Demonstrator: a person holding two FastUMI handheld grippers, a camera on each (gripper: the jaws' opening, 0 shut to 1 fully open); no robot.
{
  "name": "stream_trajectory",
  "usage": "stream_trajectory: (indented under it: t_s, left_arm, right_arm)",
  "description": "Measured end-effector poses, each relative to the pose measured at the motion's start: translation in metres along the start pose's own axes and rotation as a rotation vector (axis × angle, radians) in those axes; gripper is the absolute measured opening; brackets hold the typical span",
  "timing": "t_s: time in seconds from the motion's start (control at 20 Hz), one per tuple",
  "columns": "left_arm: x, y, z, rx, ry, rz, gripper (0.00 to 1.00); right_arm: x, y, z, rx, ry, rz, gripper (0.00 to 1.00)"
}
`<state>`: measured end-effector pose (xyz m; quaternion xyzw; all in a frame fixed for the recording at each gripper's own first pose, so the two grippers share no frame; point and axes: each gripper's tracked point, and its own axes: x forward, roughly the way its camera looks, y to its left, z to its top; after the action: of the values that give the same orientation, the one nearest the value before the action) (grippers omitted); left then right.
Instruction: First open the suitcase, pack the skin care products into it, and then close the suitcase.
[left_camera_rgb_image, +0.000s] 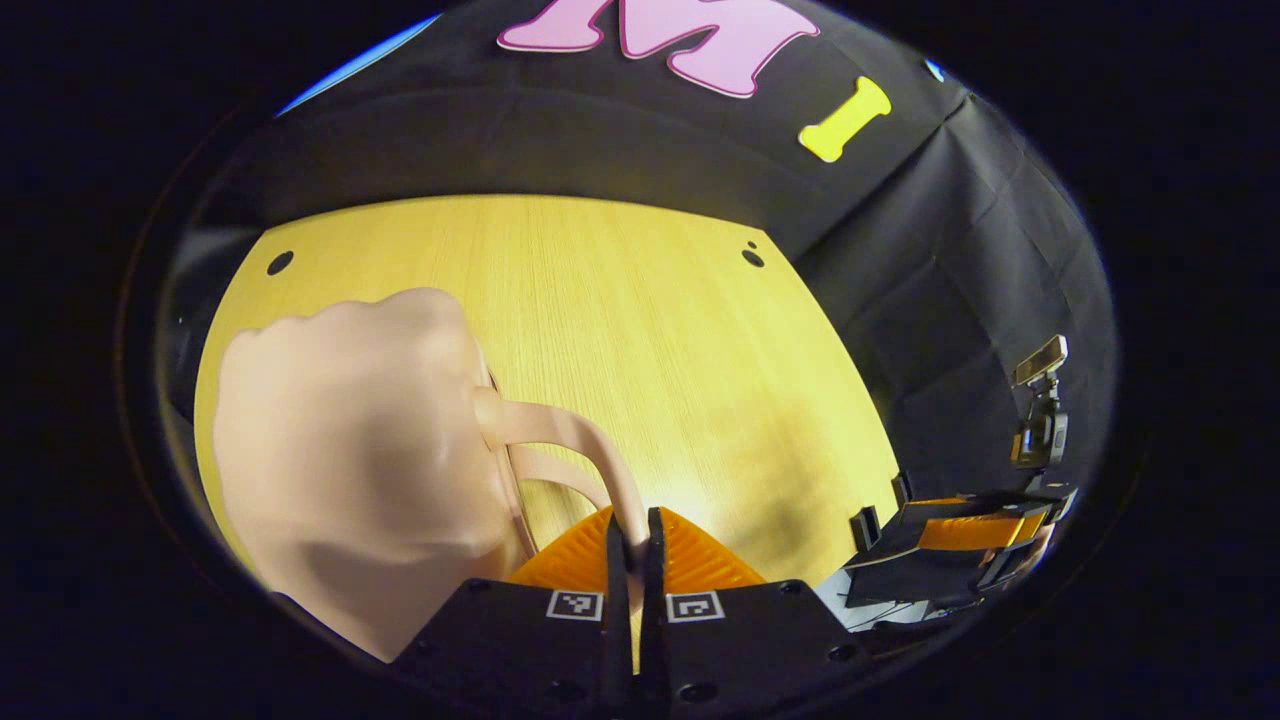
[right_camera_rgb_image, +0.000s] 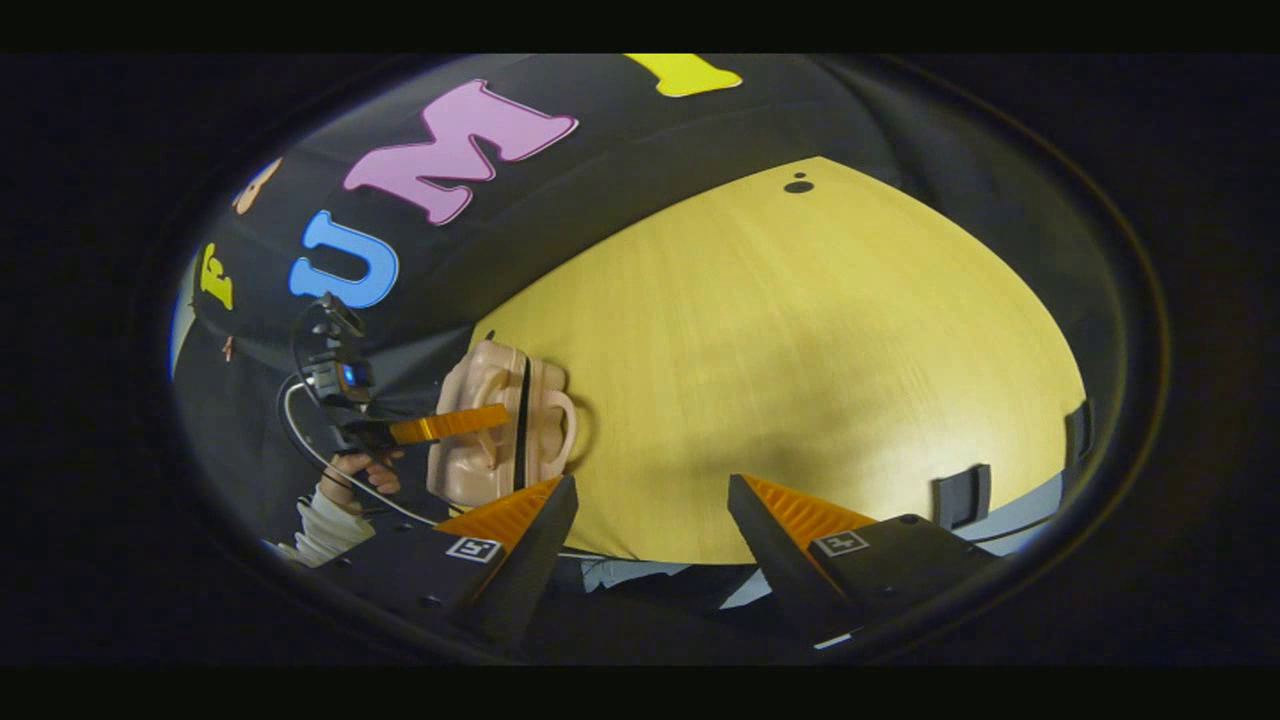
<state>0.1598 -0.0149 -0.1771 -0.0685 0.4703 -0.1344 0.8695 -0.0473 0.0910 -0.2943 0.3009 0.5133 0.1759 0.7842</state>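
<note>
Wooden table (right_camera_rgb_image: 800, 330) is carrying the pink suitcase (left_camera_rgb_image: 350, 470) near its edge. Left gripper (left_camera_rgb_image: 632, 545) is clamping the suitcase's handle (left_camera_rgb_image: 570, 430); right gripper (right_camera_rgb_image: 650, 520) is hovering beside it, fingers apart. Risk: the thin handle slipping out, dropping the case.

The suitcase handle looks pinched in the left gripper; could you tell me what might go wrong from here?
1. The left gripper clamps only the thin handle of the suitcase; it might slip out or let the case swing.
2. The case stands near the table edge and could tip off.
3. The right gripper hangs open, giving no support.
</note>
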Motion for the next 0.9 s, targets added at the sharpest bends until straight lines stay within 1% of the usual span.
stream_trajectory:
  t_s: [0.15,0.2,0.3,0.35,0.4,0.45,0.5,0.55,0.6,0.65,0.7,0.8,0.9]
  left_arm:
    - [0.000,0.000,0.000,0.020,-0.003,0.010,0.10]
    - [0.000,0.000,-0.001,0.019,-0.007,0.005,0.14]
    - [-0.002,0.006,0.001,-0.002,-0.014,0.022,0.23]
    - [-0.005,0.006,0.002,-0.005,-0.027,0.037,0.29]
    - [-0.007,0.008,0.003,0.004,-0.037,0.061,0.53]
    - [-0.013,0.009,0.002,0.021,-0.058,0.090,0.48]
    - [-0.022,0.006,0.009,0.043,-0.092,0.114,0.56]
    - [-0.030,-0.002,0.018,0.066,-0.129,0.128,0.60]
    - [-0.040,-0.012,0.027,0.089,-0.167,0.140,0.66]
    - [-0.051,-0.022,0.033,0.118,-0.204,0.154,0.68]
    - [-0.065,-0.031,0.041,0.156,-0.261,0.172,0.73]
    - [-0.098,-0.057,0.060,0.238,-0.379,0.192,0.77]
    - [-0.134,-0.089,0.081,0.286,-0.513,0.193,0.78]
  right_arm:
    - [-0.010,-0.019,-0.004,0.035,-0.020,-0.022,0.96]
    - [-0.012,-0.026,-0.006,0.035,-0.024,-0.032,0.96]
    - [-0.016,-0.031,-0.007,0.020,-0.027,-0.045,0.96]
    - [-0.018,-0.029,-0.006,0.010,-0.031,-0.046,0.96]
    - [-0.019,-0.028,-0.004,-0.002,-0.039,-0.044,0.96]
    - [-0.020,-0.028,-0.002,-0.019,-0.046,-0.048,0.96]
    - [-0.021,-0.029,0.001,-0.046,-0.053,-0.053,0.96]
    - [-0.025,-0.027,0.005,-0.084,-0.063,-0.055,0.97]
    - [-0.029,-0.021,0.012,-0.129,-0.081,-0.050,0.98]
    - [-0.033,-0.014,0.022,-0.179,-0.106,-0.046,0.98]
    - [-0.037,-0.002,0.035,-0.229,-0.149,-0.038,0.98]
    - [-0.048,0.024,0.068,-0.344,-0.273,-0.034,0.98]
    - [-0.070,0.058,0.102,-0.433,-0.420,-0.025,0.98]
